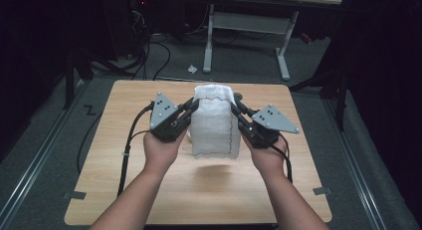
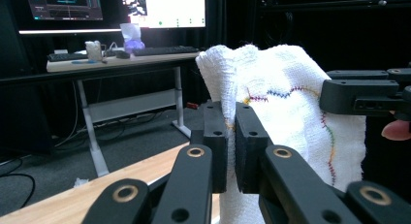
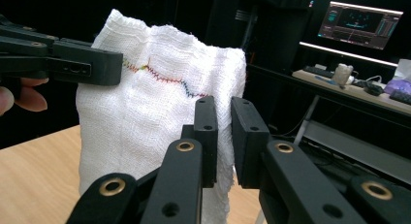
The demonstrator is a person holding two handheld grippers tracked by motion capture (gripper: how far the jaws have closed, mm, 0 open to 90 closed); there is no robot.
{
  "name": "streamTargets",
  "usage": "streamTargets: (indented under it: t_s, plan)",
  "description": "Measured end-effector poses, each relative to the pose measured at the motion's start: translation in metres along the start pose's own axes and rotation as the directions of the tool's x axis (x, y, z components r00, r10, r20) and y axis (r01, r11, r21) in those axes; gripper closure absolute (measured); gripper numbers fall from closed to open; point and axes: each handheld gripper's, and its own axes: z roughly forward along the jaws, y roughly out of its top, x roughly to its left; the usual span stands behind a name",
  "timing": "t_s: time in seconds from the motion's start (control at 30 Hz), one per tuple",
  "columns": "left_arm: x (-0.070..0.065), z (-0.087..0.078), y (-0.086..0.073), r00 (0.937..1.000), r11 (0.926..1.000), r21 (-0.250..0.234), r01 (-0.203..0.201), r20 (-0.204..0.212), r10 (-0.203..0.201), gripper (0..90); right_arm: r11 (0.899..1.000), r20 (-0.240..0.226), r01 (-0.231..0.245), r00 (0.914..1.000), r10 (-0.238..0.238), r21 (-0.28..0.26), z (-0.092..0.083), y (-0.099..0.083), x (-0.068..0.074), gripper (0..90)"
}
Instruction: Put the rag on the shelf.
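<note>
White cloth (image 1: 213,121) with coloured zigzag stitching is up off the worktop (image 1: 129,155), hanging over its middle with a shadow on the wood below. Left tool (image 1: 193,105) is clamped on the cloth's upper left corner. Its own view shows the jaws nearly together with fabric (image 2: 291,103) pinched between them. Right tool (image 1: 238,106) is clamped on the upper right corner, jaws likewise narrow with cloth (image 3: 160,107) in the gap.

Progress guess: both corners grasped and the lift off the wood is done. The cloth hangs as a narrow, doubled-looking panel, top edge bunched between the tools. Whether it already holds a fold I cannot tell. Left, as I read it: spread or fold it, lay it flat on the worktop, let go. Nothing else on the worktop.
</note>
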Motion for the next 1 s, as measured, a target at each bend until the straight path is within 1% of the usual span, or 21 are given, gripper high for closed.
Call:
streamTargets:
  t_s: [0.03,0.1,0.13,0.2,0.23,0.3,0.37,0.43,0.47,0.5,0.53,0.57,0.6,0.63,0.73,0.77,0.8,0.83,0.87,0.9,1.0]
  plan:
    - [0.002,0.004,0.001,1.0,1.0,-0.002,0.004,0.001,-0.004,85.5,1.0,0.01,0.001,0.9999,-0.001,0.003,0.005,0.002,-0.004,82.4]
    - [0.005,0.01,0.003,1.0,1.0,-0.006,-0.006,-0.003,0.006,85.5,1.0,0.015,-0.002,0.9999,0.002,0.004,0.01,0.004,-0.009,82.4]
    - [0.007,0.012,0.004,0.9999,0.9999,-0.004,-0.013,-0.005,0.012,85.5,1.0,0.015,-0.002,0.9999,0.002,0.004,0.01,0.004,-0.009,82.4]
    - [0.009,0.017,0.008,0.9998,0.9998,-0.009,-0.017,-0.013,0.017,85.6,1.0,0.019,-0.011,0.9998,0.011,0.001,0.016,0.007,-0.013,82.5]
    - [0.013,0.021,0.011,0.9995,0.9997,-0.014,-0.022,-0.022,0.022,85.6,1.0,0.021,-0.01,0.9997,0.01,-0.002,0.018,0.008,-0.015,82.6]
    - [0.015,0.023,0.013,0.9994,0.9997,-0.01,-0.024,-0.025,0.024,85.6,1.0,0.022,-0.013,0.9997,0.013,-0.005,0.023,0.01,-0.017,82.6]
    - [0.018,0.026,0.018,0.9985,0.9991,-0.003,-0.042,-0.036,0.042,85.6,1.0,0.023,-0.015,0.9996,0.015,-0.003,0.026,0.011,-0.018,82.5]
    - [0.023,0.03,0.021,0.9969,0.9979,-0.01,-0.063,-0.047,0.063,85.6,1.0,0.022,-0.019,0.9996,0.019,0.0,0.032,0.013,-0.02,82.6]
    - [0.025,0.032,0.022,0.9973,0.9984,-0.002,-0.057,-0.047,0.057,85.6,1.0,0.022,-0.019,0.9996,0.019,0.001,0.038,0.015,-0.022,82.5]
    - [0.028,0.034,0.023,0.9969,0.9981,-0.01,-0.061,-0.05,0.061,85.6,1.0,0.022,-0.019,0.9996,0.019,0.001,0.038,0.015,-0.022,82.5]
    - [0.03,0.036,0.023,0.9976,0.9987,0.001,-0.052,-0.047,0.052,85.6,1.0,0.021,-0.021,0.9996,0.021,0.0,0.04,0.016,-0.023,82.5]
    - [0.033,0.038,0.024,0.9969,0.9981,-0.006,-0.061,-0.051,0.061,85.6,1.0,0.02,-0.028,0.9994,0.028,0.002,0.046,0.017,-0.026,82.5]
    - [0.035,0.04,0.025,0.9974,0.9985,-0.005,-0.055,-0.047,0.054,85.6,1.0,0.02,-0.028,0.9994,0.028,0.002,0.046,0.017,-0.026,82.5]
    - [0.038,0.042,0.026,0.9975,0.9986,0.001,-0.053,-0.047,0.053,85.5,0.999,0.018,-0.034,0.9993,0.034,0.006,0.051,0.019,-0.028,82.5]
    - [0.043,0.048,0.028,0.9978,0.9989,0.009,-0.046,-0.048,0.046,85.5,0.999,0.021,-0.035,0.9992,0.034,0.01,0.056,0.021,-0.031,82.5]
    - [0.045,0.051,0.029,0.9974,0.9986,0.002,-0.052,-0.049,0.052,85.5,0.999,0.022,-0.038,0.999,0.038,0.012,0.058,0.022,-0.033,82.5]
    - [0.047,0.054,0.03,0.9984,0.9992,0.003,-0.039,-0.041,0.04,85.5,0.999,0.023,-0.044,0.9988,0.044,0.015,0.06,0.022,-0.034,82.5]
    - [0.051,0.059,0.031,0.9984,0.9992,0.017,-0.035,-0.043,0.036,85.5,0.998,0.02,-0.056,0.9983,0.055,0.02,0.065,0.024,-0.038,82.5]
    - [0.051,0.059,0.031,0.9984,0.9992,0.017,-0.035,-0.043,0.036,85.4,0.998,0.019,-0.058,0.9981,0.058,0.022,0.068,0.025,-0.04,82.5]
    - [0.054,0.062,0.031,0.9973,0.9984,0.015,-0.054,-0.049,0.055,85.4,0.998,0.019,-0.058,0.9981,0.058,0.022,0.068,0.025,-0.04,82.5]
    - [0.062,0.072,0.031,0.9968,0.9978,0.032,-0.058,-0.053,0.06,85.3,0.998,0.014,-0.06,0.9981,0.06,0.033,0.075,0.026,-0.045,82.5]
